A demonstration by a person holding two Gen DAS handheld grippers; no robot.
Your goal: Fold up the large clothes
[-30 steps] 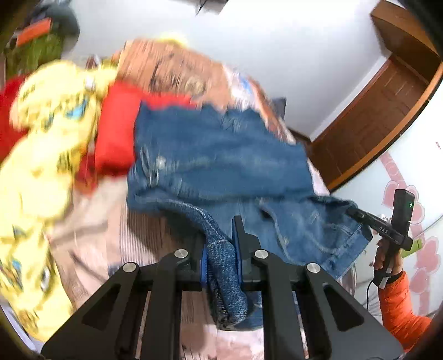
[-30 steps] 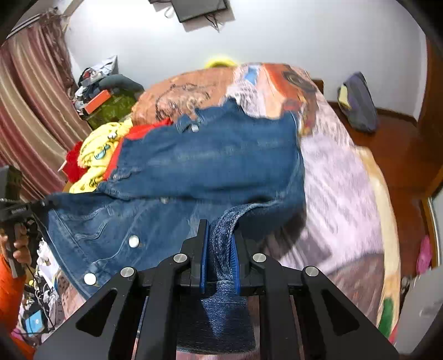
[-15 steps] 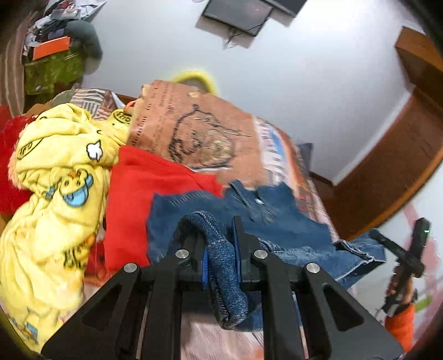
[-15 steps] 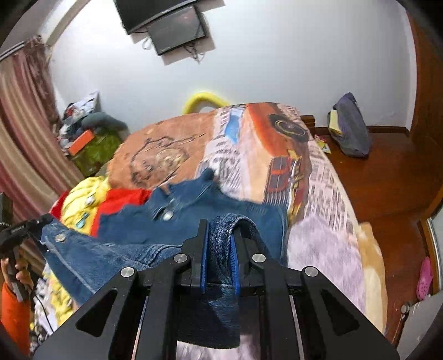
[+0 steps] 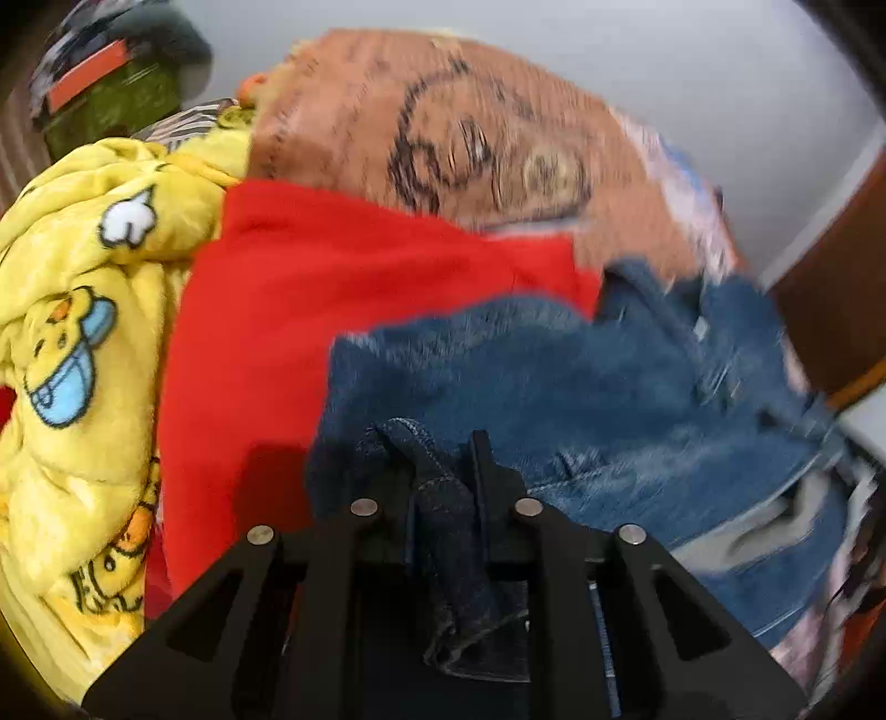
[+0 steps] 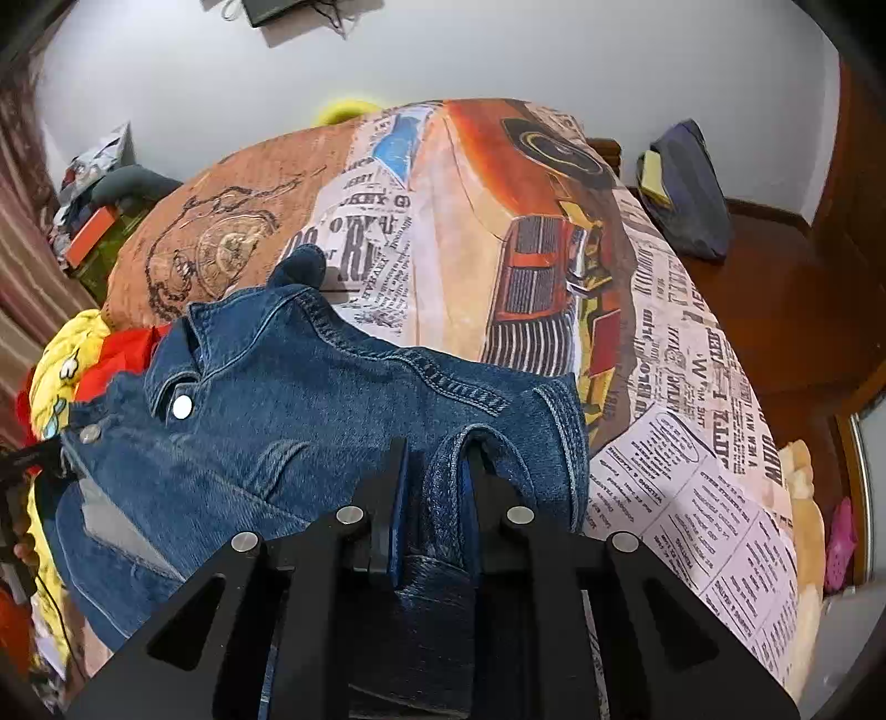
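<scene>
A: What is seen nearest the left gripper (image 5: 443, 471)?

B: A fold of the dark blue denim jacket (image 5: 554, 387) is clamped between its black fingers, with the pinched cloth hanging back under the frame. The same is seen at the right gripper (image 6: 434, 482): a looped, double-stitched hem of the jacket (image 6: 310, 404) is pinched between the jaws.

A: How is the jacket laid out beyond the jaws?

B: Ahead of the right gripper it is spread across the newspaper-and-car printed bedspread (image 6: 498, 232). The collar is turned up at the far left, a silver snap button (image 6: 181, 408) is shown below it, and a pale grey lining is exposed at the lower left. In the left view the denim is blurred.

A: And farther out?

B: Left of the left gripper, a red garment (image 5: 332, 288) is partly covered by the denim, and a yellow fleece blanket with cartoon ducks (image 5: 72, 310) is heaped beside that. Beyond lie the bedspread and a white wall (image 6: 498, 50).
</scene>
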